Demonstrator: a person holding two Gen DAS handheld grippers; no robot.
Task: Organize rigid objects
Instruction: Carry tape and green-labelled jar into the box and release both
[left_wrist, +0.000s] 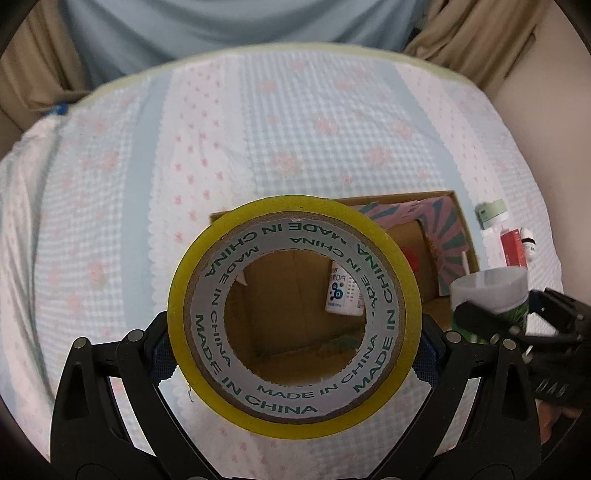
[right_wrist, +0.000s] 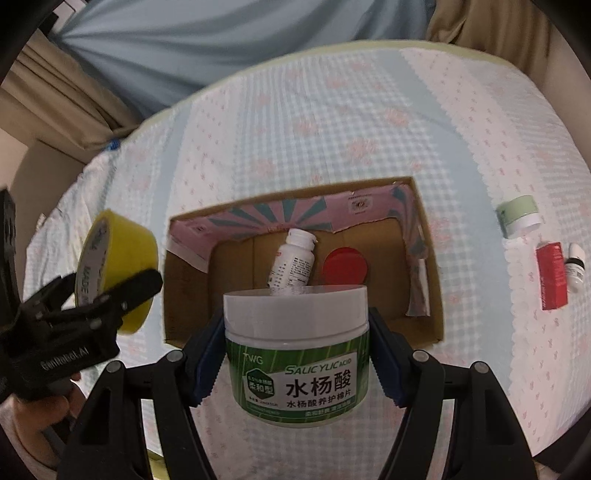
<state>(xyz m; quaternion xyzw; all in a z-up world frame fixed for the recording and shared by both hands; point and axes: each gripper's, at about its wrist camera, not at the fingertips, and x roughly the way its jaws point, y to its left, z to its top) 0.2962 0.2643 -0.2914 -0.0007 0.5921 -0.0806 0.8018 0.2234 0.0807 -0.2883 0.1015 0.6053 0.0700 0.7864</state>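
Note:
My left gripper (left_wrist: 295, 354) is shut on a yellow roll of tape (left_wrist: 293, 317), held above the near left part of an open cardboard box (left_wrist: 463, 236). The same roll (right_wrist: 118, 273) shows at the left of the right wrist view. My right gripper (right_wrist: 297, 350) is shut on a green and white salicylic acid jar (right_wrist: 299, 354), held over the near edge of the cardboard box (right_wrist: 428, 258). Inside the box lie a white bottle (right_wrist: 291, 262) and a red lid (right_wrist: 345, 266).
The box lies on a bed with a blue and pink patterned cover (right_wrist: 332, 129). To its right lie a pale green jar (right_wrist: 519, 216), a red box (right_wrist: 552, 275) and a small white bottle (right_wrist: 576, 266). Curtains (right_wrist: 55, 92) hang beyond the bed.

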